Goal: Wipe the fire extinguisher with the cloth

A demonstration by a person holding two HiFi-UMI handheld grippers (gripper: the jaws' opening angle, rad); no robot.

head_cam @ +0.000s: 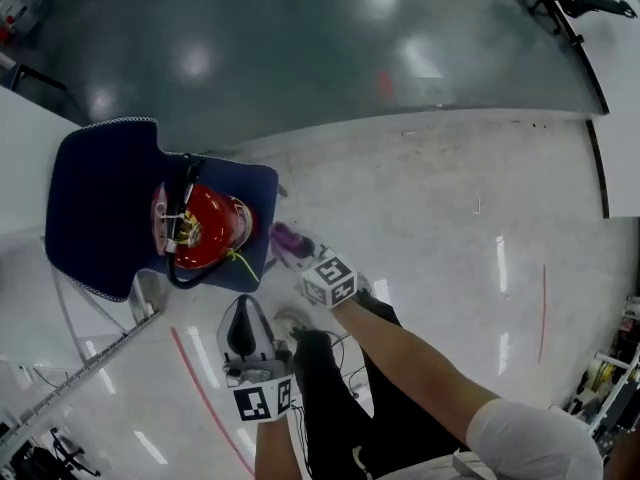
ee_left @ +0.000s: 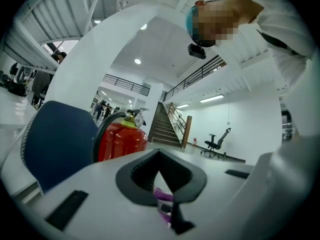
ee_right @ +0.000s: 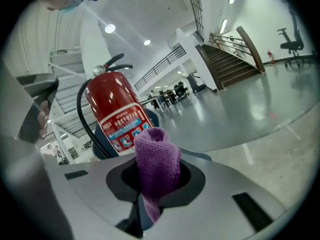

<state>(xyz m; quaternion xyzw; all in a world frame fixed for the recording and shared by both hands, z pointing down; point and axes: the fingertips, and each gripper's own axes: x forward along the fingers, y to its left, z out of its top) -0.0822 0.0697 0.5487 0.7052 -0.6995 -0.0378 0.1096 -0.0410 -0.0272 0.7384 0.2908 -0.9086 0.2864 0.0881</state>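
Fire extinguisher is red and stands upright on a blue chair, toward the near-right part of the seat as the head view frames it. Its black hose loops down the side that faces the person.

Right claw is clamped on a rolled-up purple cloth, and the roll sticks up out of the jaws. From that claw's own view the extinguisher is straight ahead and a little to the left. The label faces the camera, with the cloth just in front of the lower part of the label. They're close but apart, so no contact yet. In the head view the cloth sits just off the chair's right edge, beside the tank.

Left claw hangs lower and nearer the person, aimed at the chair with the extinguisher up and to its left, clearly apart from it. Its jaws look closed to me. There's a small purple bit right at the tips, but the view is too cramped to say what it is or whether it's pinched.
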